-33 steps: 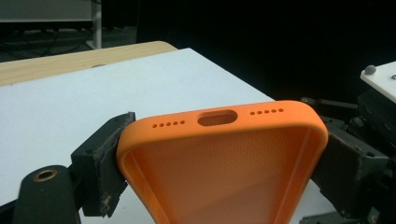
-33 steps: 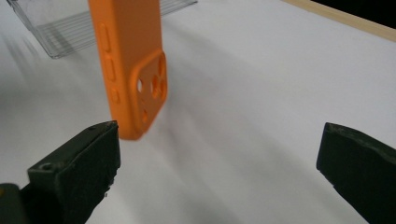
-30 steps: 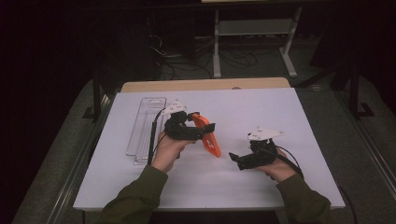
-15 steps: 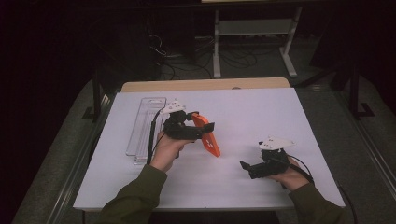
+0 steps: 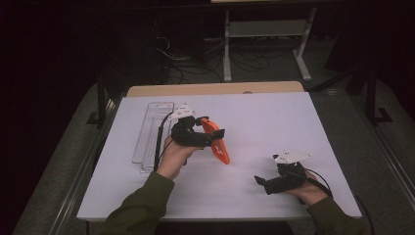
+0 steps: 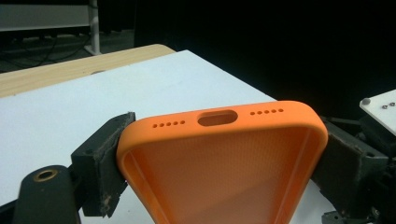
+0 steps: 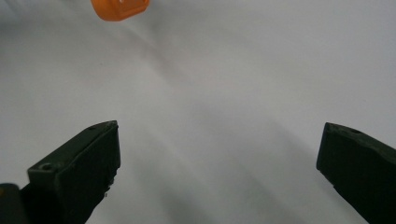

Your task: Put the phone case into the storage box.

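Note:
An orange phone case [image 5: 217,140] hangs above the white table top [image 5: 274,117], left of centre. My left gripper [image 5: 215,134] is shut on it, the jaws pressing its two long sides. In the left gripper view the orange phone case [image 6: 224,163] shows its hollow inside and its port end, between my fingers [image 6: 100,163]. My right gripper [image 5: 260,182] is low over the table near the front right, pointing left, with its jaws wide open and nothing between them. In the right gripper view my right gripper [image 7: 219,158] frames bare table, with the case's end [image 7: 120,8] at the top edge.
A clear plastic tray [image 5: 152,132] lies on the left part of the table, behind my left hand. A wooden board edge [image 5: 215,88] runs along the table's far side. Beyond it are a shelf frame [image 5: 266,34] and cables on a dark floor.
My right gripper has moved toward the table's front right corner and sunk lower. The left gripper and the case have stayed in place.

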Demonstrator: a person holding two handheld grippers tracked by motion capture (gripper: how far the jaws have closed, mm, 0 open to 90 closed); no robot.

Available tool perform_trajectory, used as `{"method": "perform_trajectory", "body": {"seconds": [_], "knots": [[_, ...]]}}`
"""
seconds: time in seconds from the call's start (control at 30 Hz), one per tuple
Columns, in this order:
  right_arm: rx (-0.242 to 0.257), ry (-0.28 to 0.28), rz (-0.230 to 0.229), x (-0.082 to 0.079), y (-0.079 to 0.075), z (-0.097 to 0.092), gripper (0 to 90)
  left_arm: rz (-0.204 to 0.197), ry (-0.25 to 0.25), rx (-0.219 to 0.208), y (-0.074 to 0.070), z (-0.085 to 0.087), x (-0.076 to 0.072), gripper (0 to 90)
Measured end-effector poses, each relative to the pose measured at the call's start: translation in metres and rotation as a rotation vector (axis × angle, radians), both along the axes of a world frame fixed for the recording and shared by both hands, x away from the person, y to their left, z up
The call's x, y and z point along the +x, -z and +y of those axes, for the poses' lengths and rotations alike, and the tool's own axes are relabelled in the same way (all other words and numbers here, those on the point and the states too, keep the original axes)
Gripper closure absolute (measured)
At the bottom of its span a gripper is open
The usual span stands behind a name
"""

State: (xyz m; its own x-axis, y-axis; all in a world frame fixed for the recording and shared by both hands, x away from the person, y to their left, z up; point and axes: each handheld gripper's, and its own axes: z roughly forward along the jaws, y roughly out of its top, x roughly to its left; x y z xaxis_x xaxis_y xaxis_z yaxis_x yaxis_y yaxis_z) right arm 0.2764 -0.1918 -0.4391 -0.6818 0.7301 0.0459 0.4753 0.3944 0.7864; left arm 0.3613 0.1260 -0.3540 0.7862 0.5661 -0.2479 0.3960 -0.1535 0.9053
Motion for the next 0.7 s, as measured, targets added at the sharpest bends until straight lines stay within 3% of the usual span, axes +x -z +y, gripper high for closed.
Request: {"method": "perform_trajectory", "body": {"seconds": [0.23, 0.5, 0.7], "knots": [[0.001, -0.006, 0.0, 0.0, 0.0, 0.0, 0.0, -0.019, 0.024, 0.013, -0.009, -0.001, 0.002, 14.9], [0.003, -0.012, -0.006, -0.001, 0.0, 0.001, 0.0, -0.033, 0.04, 0.061, -0.018, 0.004, 0.01, 14.9], [0.009, -0.01, -0.007, 0.0, -0.001, 0.0, 0.0, -0.048, 0.032, 0.077, -0.026, 0.009, 0.017, 14.9]]}}
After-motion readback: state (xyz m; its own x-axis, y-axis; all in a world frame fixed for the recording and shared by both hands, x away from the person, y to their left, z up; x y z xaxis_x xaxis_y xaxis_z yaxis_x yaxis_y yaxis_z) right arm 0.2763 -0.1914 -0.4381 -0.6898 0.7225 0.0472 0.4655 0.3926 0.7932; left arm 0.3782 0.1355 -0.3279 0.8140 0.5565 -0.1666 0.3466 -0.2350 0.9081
